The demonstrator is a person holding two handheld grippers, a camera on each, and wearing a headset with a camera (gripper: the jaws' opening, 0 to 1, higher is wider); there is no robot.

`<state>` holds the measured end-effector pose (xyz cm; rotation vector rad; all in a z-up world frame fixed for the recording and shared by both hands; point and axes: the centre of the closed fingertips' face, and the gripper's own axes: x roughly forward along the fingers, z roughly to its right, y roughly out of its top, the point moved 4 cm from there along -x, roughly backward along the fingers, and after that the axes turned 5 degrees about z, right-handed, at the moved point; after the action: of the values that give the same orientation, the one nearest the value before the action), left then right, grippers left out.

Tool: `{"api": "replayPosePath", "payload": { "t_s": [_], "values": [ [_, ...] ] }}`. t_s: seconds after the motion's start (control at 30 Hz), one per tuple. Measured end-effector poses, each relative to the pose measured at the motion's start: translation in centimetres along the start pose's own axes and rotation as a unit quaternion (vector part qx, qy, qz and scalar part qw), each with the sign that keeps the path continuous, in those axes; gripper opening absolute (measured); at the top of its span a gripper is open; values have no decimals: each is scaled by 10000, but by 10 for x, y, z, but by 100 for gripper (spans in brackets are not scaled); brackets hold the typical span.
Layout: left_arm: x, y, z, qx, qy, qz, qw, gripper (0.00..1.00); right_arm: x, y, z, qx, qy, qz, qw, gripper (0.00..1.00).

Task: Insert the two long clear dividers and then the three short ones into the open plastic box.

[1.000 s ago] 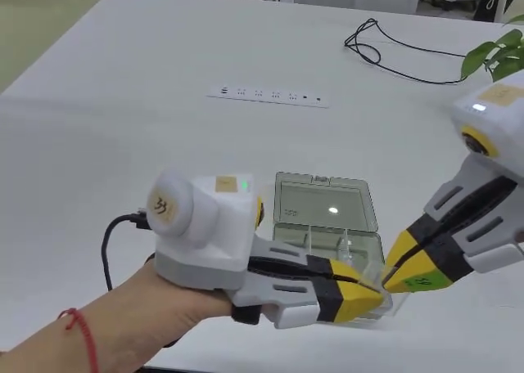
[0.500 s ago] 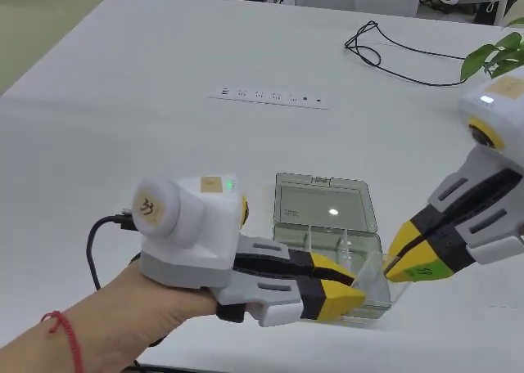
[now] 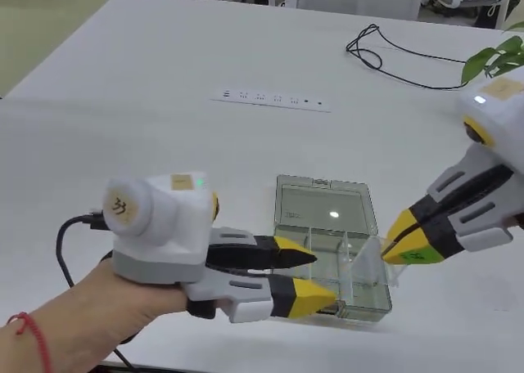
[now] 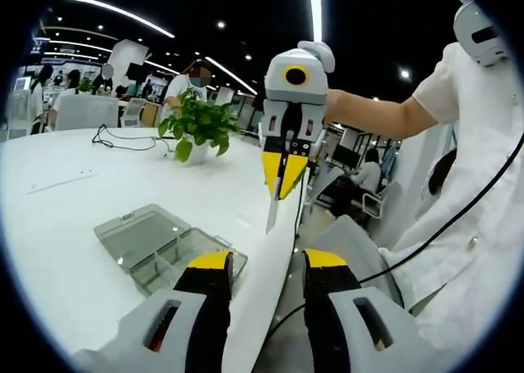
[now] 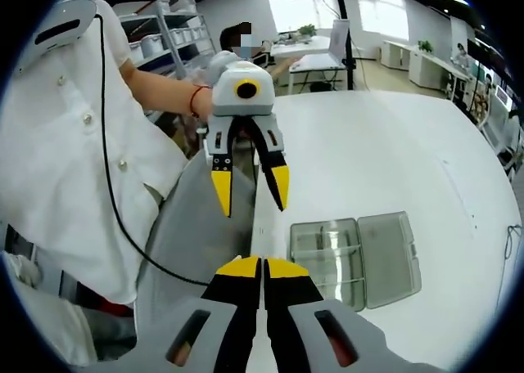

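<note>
over the box (image 3: 364,312): right gripper (image 3: 389,254) pinching clear divider (image 3: 367,254)
left gripper (image 3: 322,275): jaws spread, at box's near edge

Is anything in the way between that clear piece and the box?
Nothing visible blocks it. The right claw holds the clear divider at the right end of the open plastic box. The left claw is open at the box's left front side.
</note>
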<state>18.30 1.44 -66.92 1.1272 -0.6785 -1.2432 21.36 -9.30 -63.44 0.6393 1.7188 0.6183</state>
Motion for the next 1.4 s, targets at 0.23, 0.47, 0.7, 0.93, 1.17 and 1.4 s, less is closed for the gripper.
{"api": "replayPosePath", "payload": {
  "t_s": [0.23,0.47,0.7,0.93,1.17,1.4],
  "values": [
    [-9,-6,-7,176,170,-105,9996,47,8,-4,15,-134,-248,-142,9995,2],
    [-13,-16,-11,355,257,-300,9986,63,20,-10,36,-179,-499,-183,9984,2],
    [-15,-23,-16,410,340,-394,9978,75,34,-20,53,-175,-621,-169,9978,2],
    [-18,-27,-21,440,427,-340,9975,88,47,-31,66,-193,-738,-105,9970,2],
    [-20,-32,-26,416,488,-386,9972,100,57,-37,68,-128,-779,23,9969,2],
    [-21,-32,-30,338,525,-384,9973,100,63,-46,73,-40,-824,13,9966,2]
  ]
}}
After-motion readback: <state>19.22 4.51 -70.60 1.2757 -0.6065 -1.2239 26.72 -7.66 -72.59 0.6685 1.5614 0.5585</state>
